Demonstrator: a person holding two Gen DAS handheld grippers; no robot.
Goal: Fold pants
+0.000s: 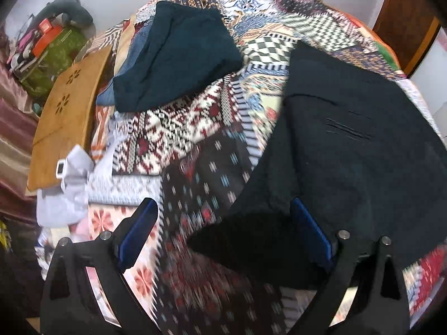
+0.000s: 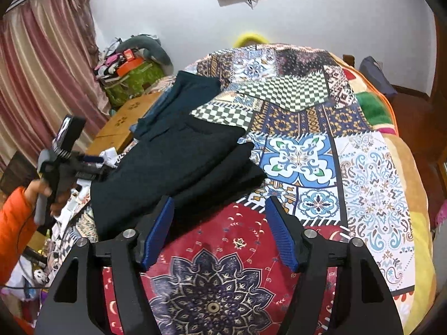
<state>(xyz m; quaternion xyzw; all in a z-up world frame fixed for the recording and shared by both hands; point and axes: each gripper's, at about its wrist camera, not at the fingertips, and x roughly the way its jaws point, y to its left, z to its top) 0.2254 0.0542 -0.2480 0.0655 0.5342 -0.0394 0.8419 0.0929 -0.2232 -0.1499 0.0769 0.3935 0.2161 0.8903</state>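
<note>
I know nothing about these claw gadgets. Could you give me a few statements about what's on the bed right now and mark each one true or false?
1. Both claws are open and hold nothing. True: the left claw and the right claw both have their jaws spread, with no cloth pinched.
2. The black pants lie on a plain white sheet. False: they lie on a colourful patchwork bedspread.
3. A second, teal garment lies farther up the bed. True.
4. The wooden board lies on top of the black pants. False: it sits off at the bed's left edge, apart from them.
5. The curtain is blue. False: it is pinkish, with stripes.
</note>
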